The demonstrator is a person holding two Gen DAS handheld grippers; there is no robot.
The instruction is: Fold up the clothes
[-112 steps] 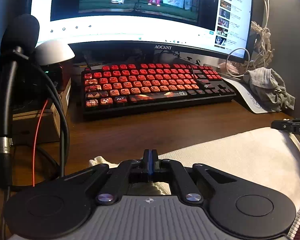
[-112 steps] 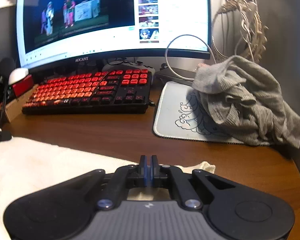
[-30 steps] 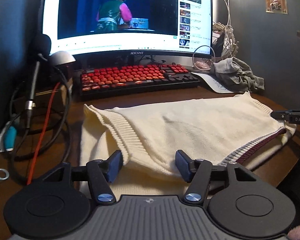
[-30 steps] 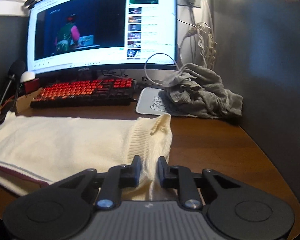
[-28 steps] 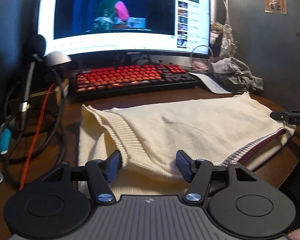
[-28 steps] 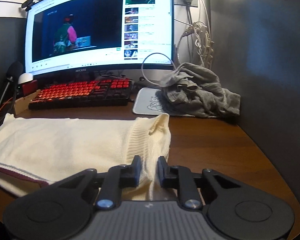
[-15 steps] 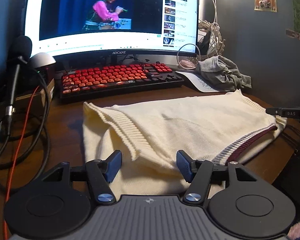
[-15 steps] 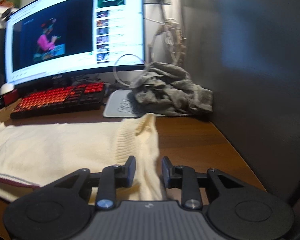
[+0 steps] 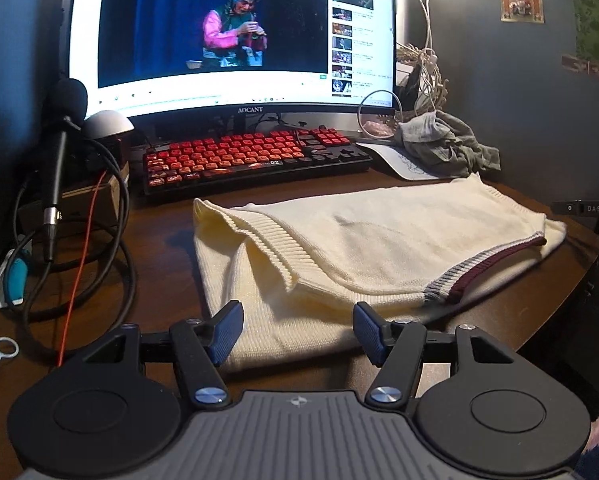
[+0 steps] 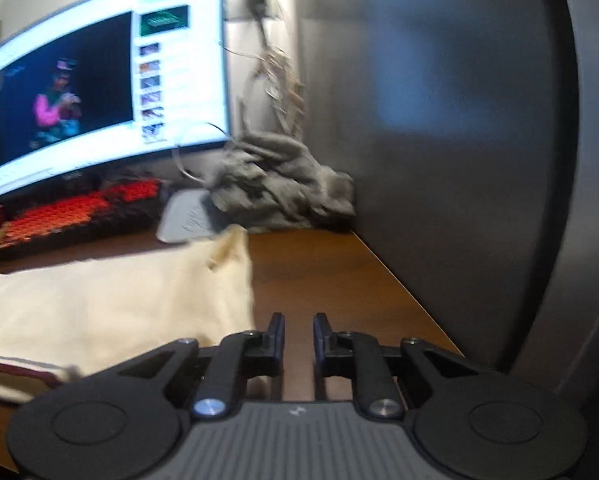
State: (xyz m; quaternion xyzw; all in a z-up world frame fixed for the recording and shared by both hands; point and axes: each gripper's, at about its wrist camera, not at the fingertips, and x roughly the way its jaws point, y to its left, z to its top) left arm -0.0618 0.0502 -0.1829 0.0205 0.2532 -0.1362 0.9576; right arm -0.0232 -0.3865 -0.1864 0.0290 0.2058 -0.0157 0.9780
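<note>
Your left tool (image 9: 295,334) hangs wide open, empty, over the near edge of the cream knit sweater (image 9: 379,236), which lies doubled over on the counter (image 9: 159,216). Your right tool (image 10: 298,334), slightly parted, holds nothing beside it. The crumpled grey garment (image 9: 445,148) at the far right remains unfolded.

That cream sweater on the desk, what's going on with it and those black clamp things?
A person is folding clothes with a handheld two-finger gripper in each hand. The cream sweater lies folded over on the wooden desk in front of the red keyboard. Neither gripper holds it: the left gripper hangs open over its near edge, and the right gripper is open beside its right end. A crumpled grey garment waits in the back corner.
</note>
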